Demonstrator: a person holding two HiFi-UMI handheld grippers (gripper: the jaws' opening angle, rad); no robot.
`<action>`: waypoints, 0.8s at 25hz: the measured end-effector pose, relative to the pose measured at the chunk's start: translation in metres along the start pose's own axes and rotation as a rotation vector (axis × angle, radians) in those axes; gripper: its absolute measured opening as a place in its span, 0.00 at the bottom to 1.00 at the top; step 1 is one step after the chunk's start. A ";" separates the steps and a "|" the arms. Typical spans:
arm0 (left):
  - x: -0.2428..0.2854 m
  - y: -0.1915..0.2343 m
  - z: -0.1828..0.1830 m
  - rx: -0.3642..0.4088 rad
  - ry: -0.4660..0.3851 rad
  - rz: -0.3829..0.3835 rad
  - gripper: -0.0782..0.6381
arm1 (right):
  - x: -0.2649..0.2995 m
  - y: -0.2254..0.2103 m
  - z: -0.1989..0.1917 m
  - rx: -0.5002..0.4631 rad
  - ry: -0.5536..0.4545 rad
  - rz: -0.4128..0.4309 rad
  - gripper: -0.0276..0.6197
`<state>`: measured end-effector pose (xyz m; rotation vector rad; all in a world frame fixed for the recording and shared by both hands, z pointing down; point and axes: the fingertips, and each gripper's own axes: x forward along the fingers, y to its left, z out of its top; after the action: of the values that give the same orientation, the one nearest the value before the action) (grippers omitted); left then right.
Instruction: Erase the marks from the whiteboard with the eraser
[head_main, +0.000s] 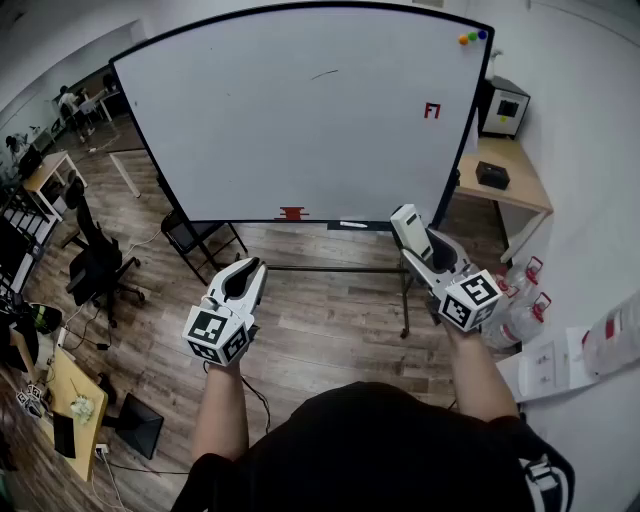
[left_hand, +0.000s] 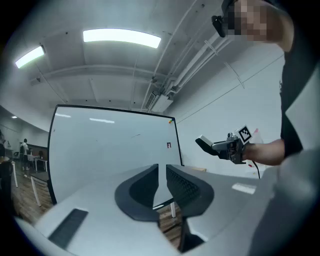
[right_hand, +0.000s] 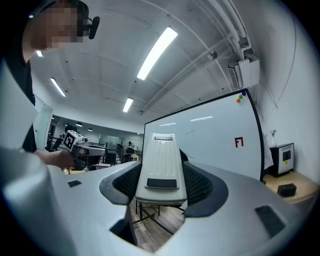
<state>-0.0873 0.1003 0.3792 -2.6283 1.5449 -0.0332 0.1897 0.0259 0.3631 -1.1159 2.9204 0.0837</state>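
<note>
looking down in the head view, the person (head_main: 400, 450) holds both grippers out over the wood floor (head_main: 330, 310), with the whiteboard (head_main: 290, 130) standing ahead of them and well apart from either. the right gripper (head_main: 424, 246) is clenched on a white eraser (head_main: 408, 226), which sticks out forward past its jaws. a red mark (head_main: 431, 111) sits on the board above and ahead of that gripper. a thin dark stroke (head_main: 324, 74) lies higher, between the lines of the two grippers. coloured magnets (head_main: 471, 38) cluster at the board's top corner on the right gripper's side. the left gripper (head_main: 250, 268) is held nearer the person than the right one.

in the left gripper view, its jaws stand almost together with only a thin slit between them and nothing in it. the board fills the space beyond, and the right gripper shows off to the right with the eraser in its jaws.

in the right gripper view, the eraser lies between the two jaws, pinched on both sides, its ribbed white back up. the board stands beyond it, the red mark right of the eraser, and the left gripper shows far to the left.
</note>
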 end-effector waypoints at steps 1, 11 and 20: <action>0.000 0.002 -0.001 -0.001 0.001 0.000 0.16 | 0.001 0.000 0.000 -0.005 0.001 0.000 0.43; -0.004 0.018 -0.011 -0.020 0.027 -0.014 0.17 | 0.009 0.015 -0.004 0.006 0.007 -0.007 0.43; 0.000 0.035 -0.023 -0.062 0.042 -0.008 0.17 | 0.019 0.021 -0.007 0.021 0.014 0.000 0.43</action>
<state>-0.1192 0.0818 0.3989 -2.6984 1.5727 -0.0422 0.1620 0.0286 0.3707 -1.1181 2.9263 0.0455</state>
